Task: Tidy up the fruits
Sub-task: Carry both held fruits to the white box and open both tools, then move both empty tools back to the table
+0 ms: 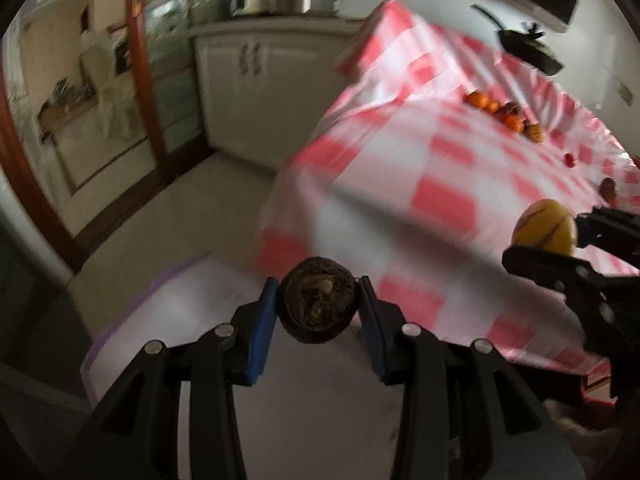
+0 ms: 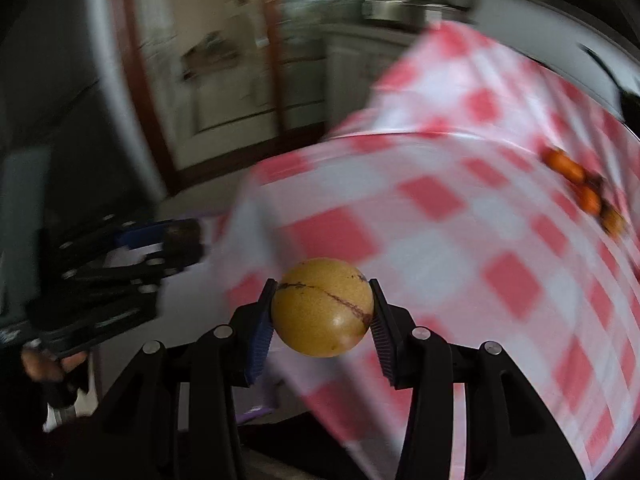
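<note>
My left gripper (image 1: 318, 300) is shut on a dark brown wrinkled fruit (image 1: 318, 300) and holds it above a white container with a purple rim (image 1: 180, 308) beside the table. My right gripper (image 2: 322, 308) is shut on a round yellow fruit (image 2: 322, 308) with a dark streak; it also shows in the left wrist view (image 1: 546, 226) at the right. The left gripper shows blurred in the right wrist view (image 2: 176, 240) at the left. A row of orange fruits (image 1: 504, 114) lies on the red and white checked tablecloth (image 1: 420, 168), also seen in the right wrist view (image 2: 580, 184).
Small red and dark fruits (image 1: 570, 159) lie further right on the cloth. A black pan (image 1: 528, 50) sits at the table's far end. White cabinets (image 1: 248, 92) and a wooden door frame (image 1: 140, 64) stand behind. The floor (image 1: 172, 216) lies left of the table.
</note>
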`<state>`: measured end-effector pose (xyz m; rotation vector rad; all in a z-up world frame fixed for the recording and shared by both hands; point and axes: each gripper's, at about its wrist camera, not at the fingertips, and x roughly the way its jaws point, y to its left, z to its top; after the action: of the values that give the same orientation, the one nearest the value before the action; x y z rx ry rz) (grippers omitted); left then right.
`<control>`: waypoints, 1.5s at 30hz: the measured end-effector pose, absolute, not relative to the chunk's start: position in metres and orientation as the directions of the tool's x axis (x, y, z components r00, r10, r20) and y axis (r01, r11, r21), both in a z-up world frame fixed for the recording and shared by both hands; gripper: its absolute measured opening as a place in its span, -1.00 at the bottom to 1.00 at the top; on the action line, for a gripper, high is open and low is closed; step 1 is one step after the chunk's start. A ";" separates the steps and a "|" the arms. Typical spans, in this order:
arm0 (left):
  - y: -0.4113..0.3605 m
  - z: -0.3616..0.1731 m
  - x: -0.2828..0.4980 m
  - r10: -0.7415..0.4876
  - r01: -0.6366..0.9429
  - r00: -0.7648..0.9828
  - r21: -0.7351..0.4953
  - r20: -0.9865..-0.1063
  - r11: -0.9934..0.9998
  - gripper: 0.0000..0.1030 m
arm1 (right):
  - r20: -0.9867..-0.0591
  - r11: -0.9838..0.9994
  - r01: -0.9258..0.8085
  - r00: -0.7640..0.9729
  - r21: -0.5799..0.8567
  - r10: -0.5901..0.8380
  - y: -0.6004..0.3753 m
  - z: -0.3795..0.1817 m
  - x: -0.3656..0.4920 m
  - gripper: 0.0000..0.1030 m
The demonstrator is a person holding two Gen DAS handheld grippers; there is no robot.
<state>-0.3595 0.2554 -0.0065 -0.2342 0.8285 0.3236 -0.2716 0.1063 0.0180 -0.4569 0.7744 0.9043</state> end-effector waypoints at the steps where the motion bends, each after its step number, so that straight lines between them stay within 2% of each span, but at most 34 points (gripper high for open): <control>1: 0.261 -0.017 -0.364 0.195 -0.389 0.610 -0.076 -0.768 0.918 -0.21 | -0.767 0.522 -0.852 0.365 -0.046 0.527 0.114 0.014 -0.279 -0.13; 9: 0.301 -0.097 -0.375 0.173 -0.529 0.407 -0.078 -0.897 0.845 -0.21 | -0.869 0.254 -0.961 0.215 -0.107 0.446 0.184 -0.054 -0.334 -0.13; 16: 0.342 -0.149 -0.395 0.159 -0.661 0.240 -0.042 -0.957 0.749 -0.18 | -0.936 0.174 -0.981 0.140 -0.087 0.322 0.229 -0.120 -0.342 -0.13; 19: 0.354 -0.167 -0.403 0.145 -0.690 0.185 -0.024 -0.972 0.723 -0.03 | -0.956 0.171 -0.983 0.118 -0.073 0.270 0.242 -0.141 -0.342 -0.13; 21: 0.356 -0.174 -0.405 0.158 -0.698 0.154 0.006 -0.975 0.716 0.15 | -0.965 0.169 -0.983 0.105 -0.065 0.242 0.250 -0.152 -0.338 -0.13; 23: 0.357 -0.176 -0.406 0.153 -0.698 0.150 0.006 -0.977 0.716 0.23 | -0.959 0.123 -0.987 0.136 -0.108 0.248 0.255 -0.154 -0.345 -0.11; 24: 0.359 -0.177 -0.407 0.148 -0.703 0.146 0.002 -0.978 0.711 0.35 | -0.957 0.099 -0.987 0.150 -0.129 0.249 0.258 -0.156 -0.350 -0.11; 27: 0.364 -0.176 -0.417 0.154 -0.730 0.157 -0.010 -0.976 0.683 0.41 | -0.956 0.082 -0.988 0.145 -0.127 0.257 0.264 -0.156 -0.358 -0.13; 28: 0.366 -0.173 -0.422 0.163 -0.741 0.167 -0.015 -0.972 0.672 0.43 | -0.957 0.080 -0.990 0.131 -0.115 0.260 0.265 -0.155 -0.357 -0.13; 30: 0.373 -0.164 -0.434 0.202 -0.776 0.189 -0.020 -0.961 0.630 0.63 | -0.951 0.058 -0.989 0.146 -0.135 0.272 0.267 -0.153 -0.362 -0.13; 33: 0.383 -0.152 -0.442 0.259 -0.795 0.202 -0.003 -0.945 0.607 0.75 | -0.949 -0.003 -0.990 0.135 -0.142 0.284 0.274 -0.152 -0.376 -0.12; 35: 0.389 -0.149 -0.441 0.304 -0.796 0.170 0.051 -0.937 0.604 0.97 | -0.950 -0.044 -0.986 0.142 -0.161 0.277 0.277 -0.156 -0.386 -0.10; 36: 0.393 -0.148 -0.442 0.316 -0.797 0.166 0.061 -0.934 0.601 0.97 | -0.952 -0.076 -0.982 0.150 -0.176 0.266 0.280 -0.159 -0.392 -0.02; 39: 0.400 -0.148 -0.447 0.321 -0.815 0.156 0.062 -0.934 0.576 0.97 | -0.960 -0.104 -0.980 0.140 -0.170 0.243 0.284 -0.162 -0.398 0.46; 40: 0.401 -0.149 -0.446 0.316 -0.816 0.161 0.054 -0.935 0.576 0.97 | -0.959 -0.100 -0.981 0.139 -0.168 0.247 0.285 -0.160 -0.399 0.55; 45: 0.397 -0.139 -0.437 0.379 -0.811 0.152 0.104 -0.913 0.576 0.97 | -0.960 -0.087 -0.983 0.135 -0.160 0.245 0.290 -0.151 -0.390 0.59</control>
<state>-0.4369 0.3974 -0.1393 -0.4691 1.1180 0.8993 -0.3897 0.2901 -0.1509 -1.1715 0.8720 1.2780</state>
